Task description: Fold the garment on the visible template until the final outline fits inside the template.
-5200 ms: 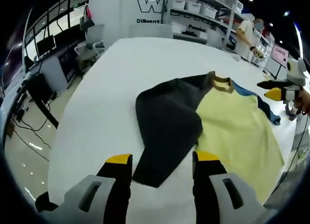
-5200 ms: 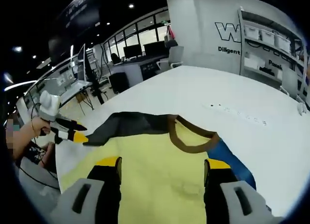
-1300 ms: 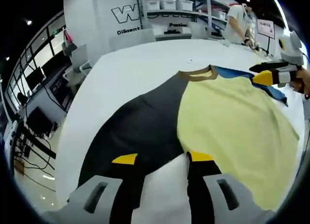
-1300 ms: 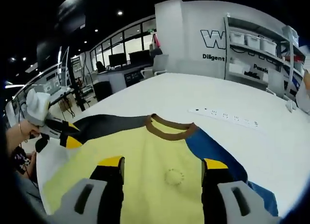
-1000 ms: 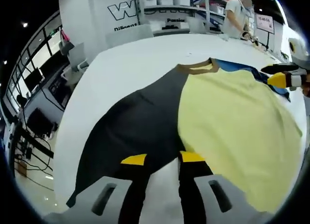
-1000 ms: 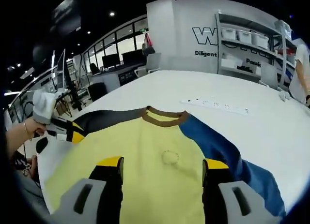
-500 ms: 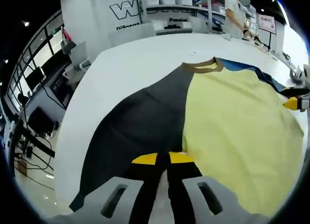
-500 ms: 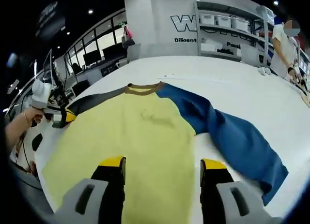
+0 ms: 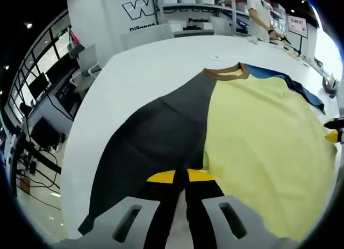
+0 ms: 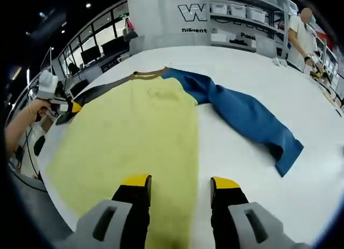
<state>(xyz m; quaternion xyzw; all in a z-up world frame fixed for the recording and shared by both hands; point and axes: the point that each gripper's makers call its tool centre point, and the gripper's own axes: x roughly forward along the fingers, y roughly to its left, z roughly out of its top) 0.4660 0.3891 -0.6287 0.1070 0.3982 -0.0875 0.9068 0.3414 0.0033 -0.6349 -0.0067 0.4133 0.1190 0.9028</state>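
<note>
White table (image 10: 242, 71) carries the garment (image 10: 134, 130), spread flat across frame centre; soft, limp, best taken at hems. Left gripper (image 9: 180, 176) clenched on the dark sleeve (image 9: 156, 136). Right gripper (image 10: 180, 182) released above the lower hem.

Left gripper (image 9: 180, 176): jaws pressed together, yellow tips meeting with no gap, low at the bottom of the left gripper view. In the right gripper view it comes in from the left, gripped by the person's left hand (image 10: 33, 106) with bare forearm behind it (tips look closed there too, though small). Right gripper (image 10: 180, 183): jaws parallel with a clear gap between the yellow tips, nothing between them. Its yellow tip also pokes in at the right edge of the left gripper view.
</note>
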